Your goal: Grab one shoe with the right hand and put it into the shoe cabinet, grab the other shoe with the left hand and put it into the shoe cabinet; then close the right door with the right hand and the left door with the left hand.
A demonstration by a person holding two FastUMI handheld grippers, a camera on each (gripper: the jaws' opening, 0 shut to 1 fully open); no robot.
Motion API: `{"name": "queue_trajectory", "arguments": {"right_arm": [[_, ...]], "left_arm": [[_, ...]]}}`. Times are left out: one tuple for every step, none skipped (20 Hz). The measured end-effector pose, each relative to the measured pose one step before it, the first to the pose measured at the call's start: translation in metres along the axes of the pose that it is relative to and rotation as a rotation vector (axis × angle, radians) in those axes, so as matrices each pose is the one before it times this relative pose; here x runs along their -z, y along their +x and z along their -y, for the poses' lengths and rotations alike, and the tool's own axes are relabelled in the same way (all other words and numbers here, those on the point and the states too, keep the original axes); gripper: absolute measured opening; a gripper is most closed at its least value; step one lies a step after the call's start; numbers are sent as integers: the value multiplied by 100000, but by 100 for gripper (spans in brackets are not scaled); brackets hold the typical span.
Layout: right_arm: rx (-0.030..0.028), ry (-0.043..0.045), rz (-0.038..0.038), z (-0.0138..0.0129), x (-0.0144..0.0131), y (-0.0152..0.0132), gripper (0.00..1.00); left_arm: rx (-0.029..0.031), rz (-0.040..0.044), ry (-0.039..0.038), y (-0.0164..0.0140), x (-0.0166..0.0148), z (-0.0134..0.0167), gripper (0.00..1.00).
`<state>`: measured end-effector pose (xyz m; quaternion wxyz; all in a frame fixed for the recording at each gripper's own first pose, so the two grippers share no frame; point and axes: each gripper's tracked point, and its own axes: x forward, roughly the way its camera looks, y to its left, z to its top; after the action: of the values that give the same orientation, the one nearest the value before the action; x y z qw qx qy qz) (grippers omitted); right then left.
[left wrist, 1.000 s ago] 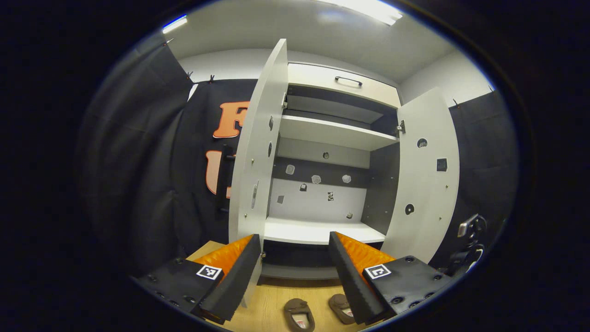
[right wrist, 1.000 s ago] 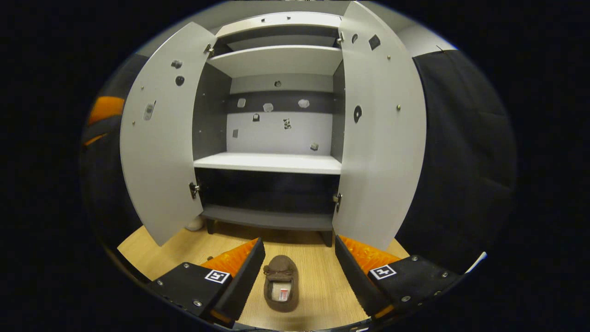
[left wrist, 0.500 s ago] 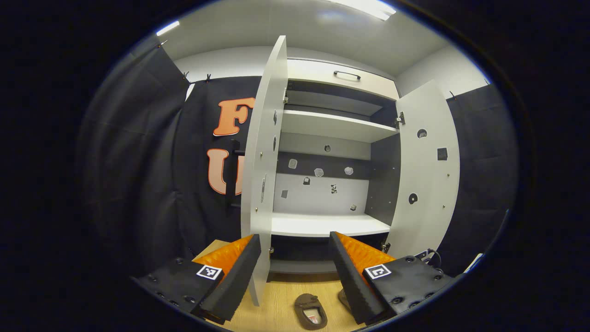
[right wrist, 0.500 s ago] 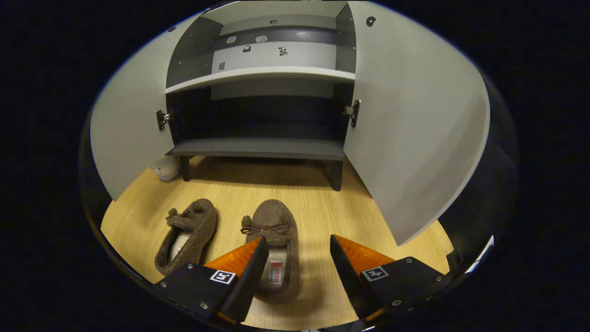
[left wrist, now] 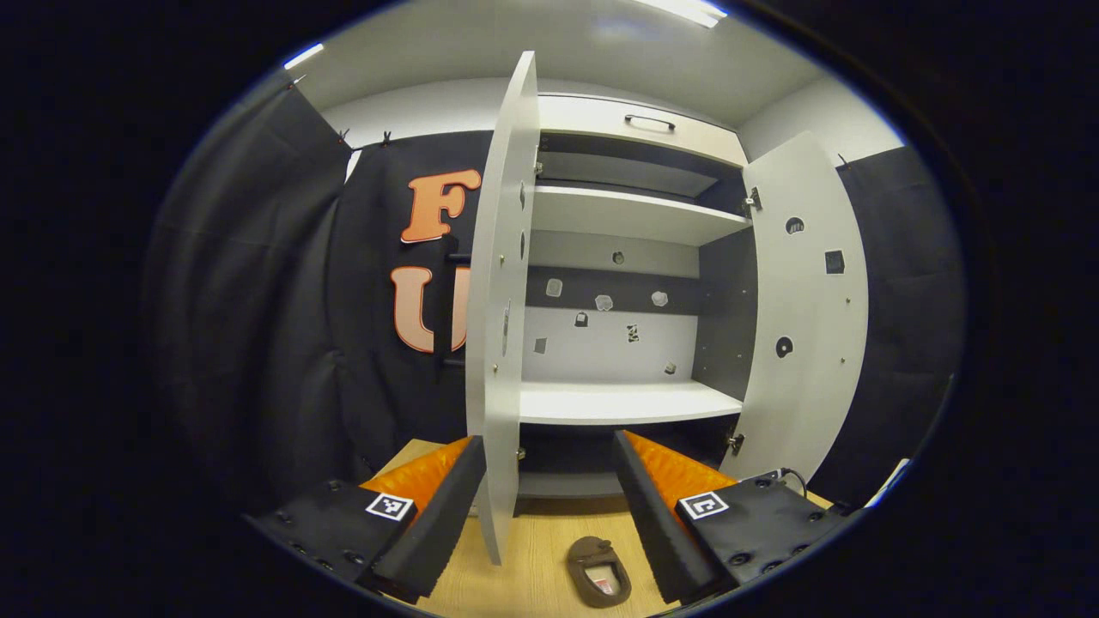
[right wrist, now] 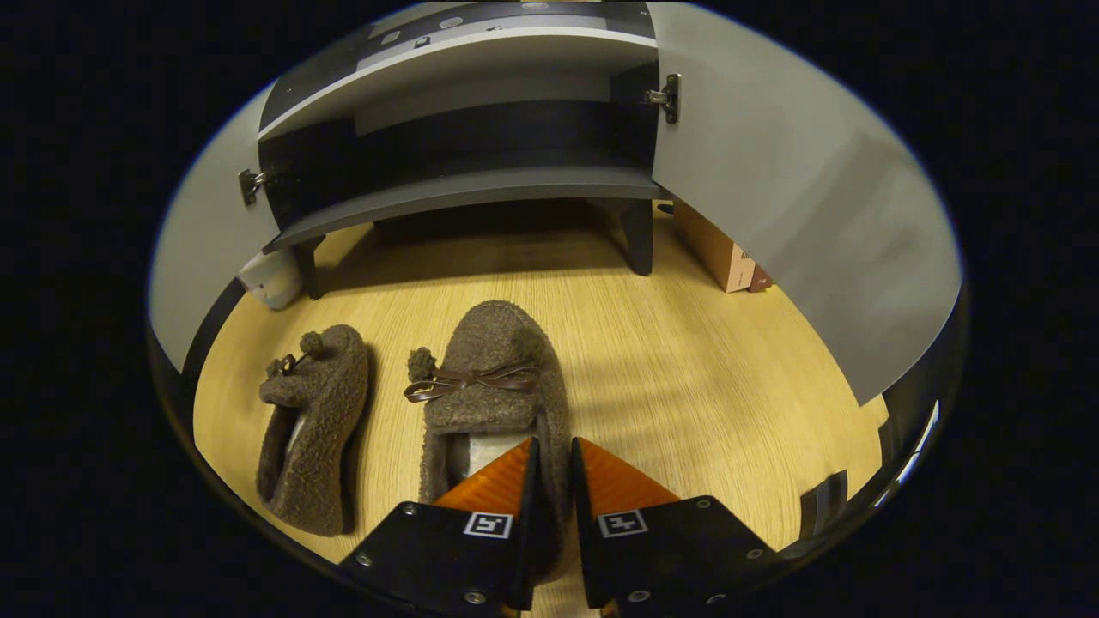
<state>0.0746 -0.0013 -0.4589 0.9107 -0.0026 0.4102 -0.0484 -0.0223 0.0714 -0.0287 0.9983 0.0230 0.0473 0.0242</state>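
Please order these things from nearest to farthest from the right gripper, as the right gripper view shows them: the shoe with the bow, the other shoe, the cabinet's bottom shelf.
1. Shoe with the bow: its side wall sits between the right gripper fingers.
2. Other shoe: on the floor to its left.
3. Bottom shelf: ahead, beyond both shoes.

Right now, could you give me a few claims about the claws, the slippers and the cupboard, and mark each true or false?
1. The right claw is closed on the side wall of a brown slipper. True.
2. Both cupboard doors are shut. False: the left door and right door stand open.
3. The left claw is open and holds nothing. True.
4. The other slipper is on the white shelf. False: it lies on the wooden floor.
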Motion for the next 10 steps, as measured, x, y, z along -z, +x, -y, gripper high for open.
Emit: {"name": "queue_trajectory", "arguments": {"right_arm": [[543,529,-185,-7,-18,169,16],[569,371,-136,62,-48,33,12],[0,951,-305,13,-114,-177,6],[614,1788,-462,-20,-187,-332,4],[244,1691,269,-216,-296,-529,2],[423,1194,1381,-163,-759,-594,2],[205,90,1154,3,-764,-768,2],[-543,351,1119,-359,-859,-1096,2],[-952,937,1142,-445,-1038,-1077,2],[-962,1839,1682,-590,-1234,-1145,2]], "left_arm": [[-200,-174,27,-28,109,-130,96],[19,-211,-446,-1,84,-59,96],[230,-245,-610,-4,137,-15,97],[442,-126,-382,-27,48,50,96],[465,174,79,-5,81,-37,97],[159,436,423,-47,-65,-53,97],[-9,548,400,9,-26,-14,96],[88,396,186,47,-29,-26,94],[200,149,-84,-15,103,39,96],[304,-70,-268,-26,107,70,96]]}}
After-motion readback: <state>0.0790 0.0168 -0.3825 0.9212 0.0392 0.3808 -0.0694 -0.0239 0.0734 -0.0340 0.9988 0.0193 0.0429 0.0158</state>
